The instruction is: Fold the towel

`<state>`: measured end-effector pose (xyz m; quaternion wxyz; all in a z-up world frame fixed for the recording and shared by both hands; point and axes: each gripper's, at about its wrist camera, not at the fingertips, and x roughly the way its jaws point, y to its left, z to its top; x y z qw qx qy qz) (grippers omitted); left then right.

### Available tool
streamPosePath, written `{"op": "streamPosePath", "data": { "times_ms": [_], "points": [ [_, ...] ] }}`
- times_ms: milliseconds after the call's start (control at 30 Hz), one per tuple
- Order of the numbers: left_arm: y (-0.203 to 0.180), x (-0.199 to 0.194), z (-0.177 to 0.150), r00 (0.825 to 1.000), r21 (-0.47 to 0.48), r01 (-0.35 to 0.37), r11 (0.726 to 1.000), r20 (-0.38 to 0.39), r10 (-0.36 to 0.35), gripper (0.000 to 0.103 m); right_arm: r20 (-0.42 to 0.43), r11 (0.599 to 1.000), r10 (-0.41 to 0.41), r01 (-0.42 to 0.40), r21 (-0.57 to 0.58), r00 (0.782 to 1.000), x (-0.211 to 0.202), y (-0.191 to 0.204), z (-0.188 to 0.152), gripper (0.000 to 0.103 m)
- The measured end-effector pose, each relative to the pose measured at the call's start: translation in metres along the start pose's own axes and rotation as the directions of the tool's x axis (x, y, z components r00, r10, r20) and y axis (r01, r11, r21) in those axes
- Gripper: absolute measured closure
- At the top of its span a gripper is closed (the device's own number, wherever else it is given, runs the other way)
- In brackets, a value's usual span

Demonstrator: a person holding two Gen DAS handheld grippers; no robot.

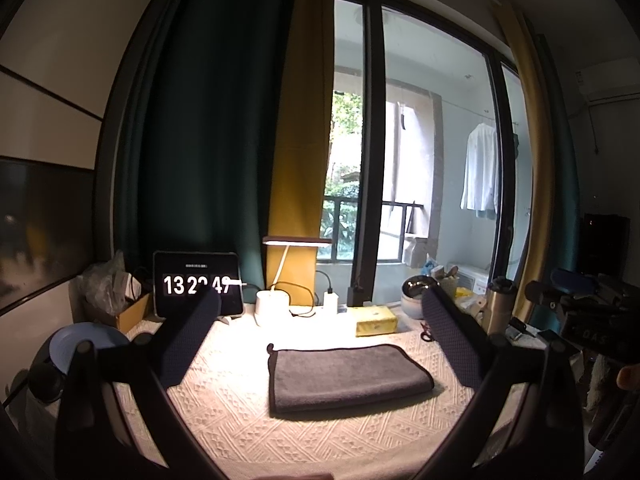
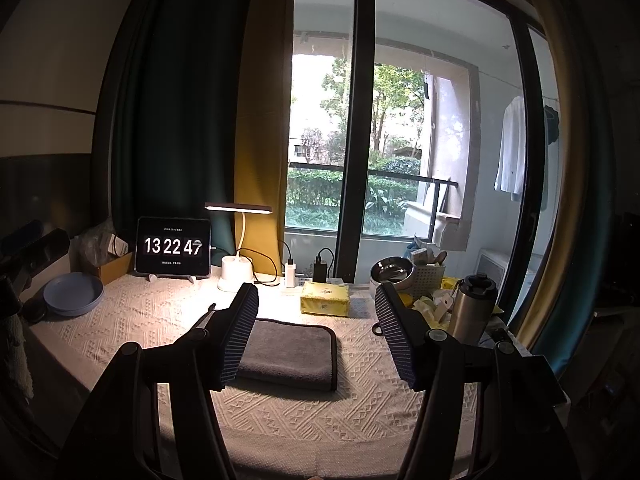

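Observation:
A grey towel (image 1: 348, 374) with a dark hem lies folded into a flat rectangle on the cream textured tablecloth (image 1: 240, 412). It also shows in the right wrist view (image 2: 292, 354), partly hidden behind my left finger there. My left gripper (image 1: 320, 328) is open and empty, held above the table with the towel between and below its fingers. My right gripper (image 2: 318, 332) is open and empty, above the towel's right part. The right gripper's body shows at the right edge of the left wrist view (image 1: 592, 312).
At the back stand a tablet clock (image 2: 173, 247), a white desk lamp (image 2: 236, 268), chargers (image 2: 291, 274), a yellow tissue pack (image 2: 325, 299), a steel bowl (image 2: 390, 272) and a basket (image 2: 428, 276). A steel flask (image 2: 470, 308) is right; a blue plate (image 2: 73, 294) is left.

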<state>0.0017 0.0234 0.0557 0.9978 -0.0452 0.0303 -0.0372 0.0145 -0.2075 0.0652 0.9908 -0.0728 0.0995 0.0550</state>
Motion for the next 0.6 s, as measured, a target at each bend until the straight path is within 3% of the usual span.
{"op": "streamPosePath", "data": {
  "times_ms": [300,600],
  "points": [
    [0.000,0.002,-0.003,1.000,0.000,-0.004,1.000,-0.004,0.004,0.001,-0.001,1.000,0.002,-0.002,-0.001,1.000,0.001,0.001,0.000,0.039],
    [-0.007,0.021,-0.014,0.997,-0.001,0.031,1.000,-0.065,-0.031,0.001,-0.025,1.000,0.025,-0.025,0.010,0.999,0.014,-0.004,-0.007,0.039]
  ]
}}
